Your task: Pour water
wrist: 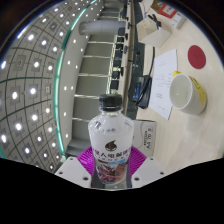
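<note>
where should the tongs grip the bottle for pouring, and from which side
Around the labelled body of the bottle, from the side, as the tongs have it now: the round, straight-walled middle fits between both pads, and the cap is left free. The cup stands beyond, to the right.

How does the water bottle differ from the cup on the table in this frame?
The water bottle is clear plastic with a black cap and a printed label; the cup is white and open-topped. The bottle stands between the fingers of the gripper, pressed by both, while the cup stands apart on the table, beyond them. Both are upright.
</note>
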Motion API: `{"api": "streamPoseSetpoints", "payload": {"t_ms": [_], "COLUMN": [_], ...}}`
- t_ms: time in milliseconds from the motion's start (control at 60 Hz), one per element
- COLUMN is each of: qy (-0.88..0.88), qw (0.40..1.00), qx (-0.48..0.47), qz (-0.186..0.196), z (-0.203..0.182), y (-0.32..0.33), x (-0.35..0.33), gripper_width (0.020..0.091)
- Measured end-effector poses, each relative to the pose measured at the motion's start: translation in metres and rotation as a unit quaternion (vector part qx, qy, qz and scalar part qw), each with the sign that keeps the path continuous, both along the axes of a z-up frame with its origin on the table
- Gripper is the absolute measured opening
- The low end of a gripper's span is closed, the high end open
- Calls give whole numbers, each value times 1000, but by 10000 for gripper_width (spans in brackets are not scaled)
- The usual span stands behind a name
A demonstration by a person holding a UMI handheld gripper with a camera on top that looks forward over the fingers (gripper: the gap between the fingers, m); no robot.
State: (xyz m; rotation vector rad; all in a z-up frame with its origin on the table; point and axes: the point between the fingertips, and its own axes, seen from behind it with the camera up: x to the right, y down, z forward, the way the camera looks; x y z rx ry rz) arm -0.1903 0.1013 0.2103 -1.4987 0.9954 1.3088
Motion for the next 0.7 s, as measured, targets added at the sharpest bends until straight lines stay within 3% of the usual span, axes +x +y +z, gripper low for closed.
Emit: {"api": "streamPoseSetpoints", "payload": {"t_ms": [150,350,533,700], "qy": [197,314,292,121], "qw": [980,947,955,992], "qx": [-20,-46,-53,-21], "qz": [-20,-40,-23,16], "z": [-16,-46,-44,-8], "y": [25,44,44,41], "x": [33,51,48,49], "gripper_width": [399,400,399,403]}}
